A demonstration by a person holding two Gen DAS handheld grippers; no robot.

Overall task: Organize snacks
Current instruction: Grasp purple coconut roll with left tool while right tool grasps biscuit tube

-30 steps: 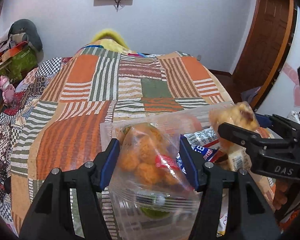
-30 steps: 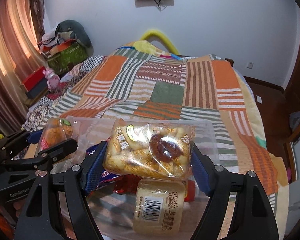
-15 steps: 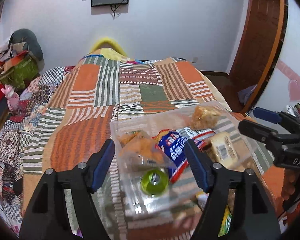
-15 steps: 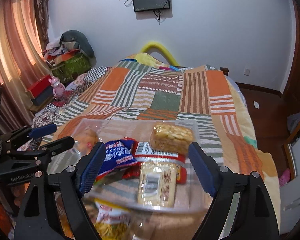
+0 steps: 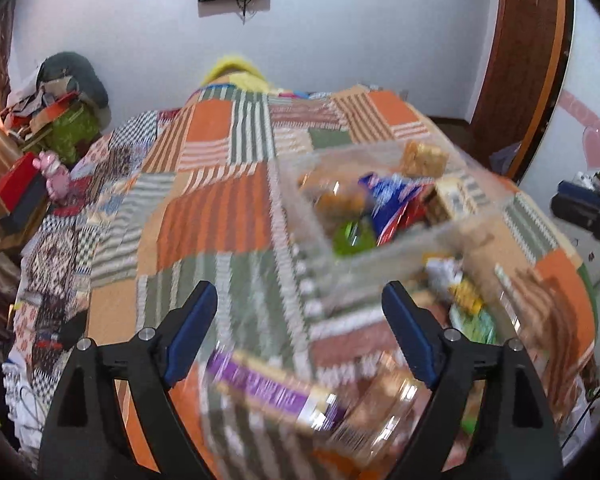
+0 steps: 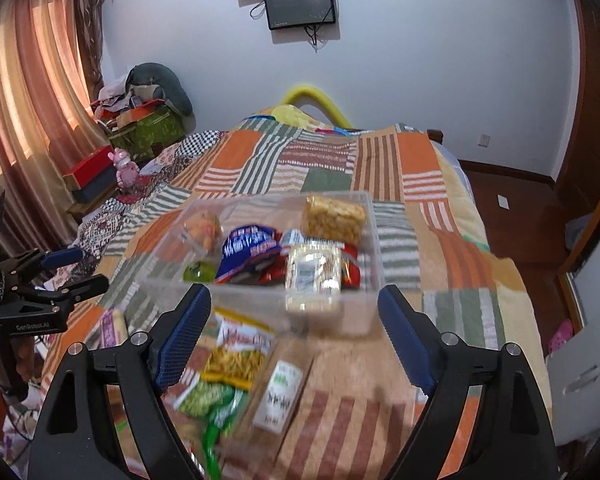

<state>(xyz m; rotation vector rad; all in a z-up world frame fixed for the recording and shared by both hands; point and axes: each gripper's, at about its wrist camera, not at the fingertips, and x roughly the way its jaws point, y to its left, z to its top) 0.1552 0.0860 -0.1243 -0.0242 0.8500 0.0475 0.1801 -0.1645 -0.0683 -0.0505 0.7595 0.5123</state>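
Both grippers hang over the near end of the bed (image 6: 452,264), pointing forward along the patchwork quilt toward the far wall. The right gripper (image 6: 294,322) has its jaws spread wide with nothing between them, tilted down over the loose snack packets on the quilt. The left gripper (image 5: 300,320) is likewise gaping wide and empty; its view is blurred. In the right wrist view the left gripper sits off to the left side, low beside the bed edge, jaws apart.

The clear plastic bin (image 6: 370,248) rests on the quilt just beyond the right gripper's fingertips. Inside it lie a blue snack bag (image 6: 250,246), a pale yellow packet (image 6: 314,270) with a red wrapper showing under it, a bag of golden puffs (image 6: 334,218) at the far right corner, an orange snack bag (image 6: 202,228) at the far left, and a green round item (image 6: 198,272).

Still outside the bin, near the bed's front edge, are a yellow-stick snack packet (image 6: 236,360), a green pea packet (image 6: 208,398), and a brown packet with a white label (image 6: 278,396). A purple-labelled package (image 5: 272,388) lies below the left gripper.
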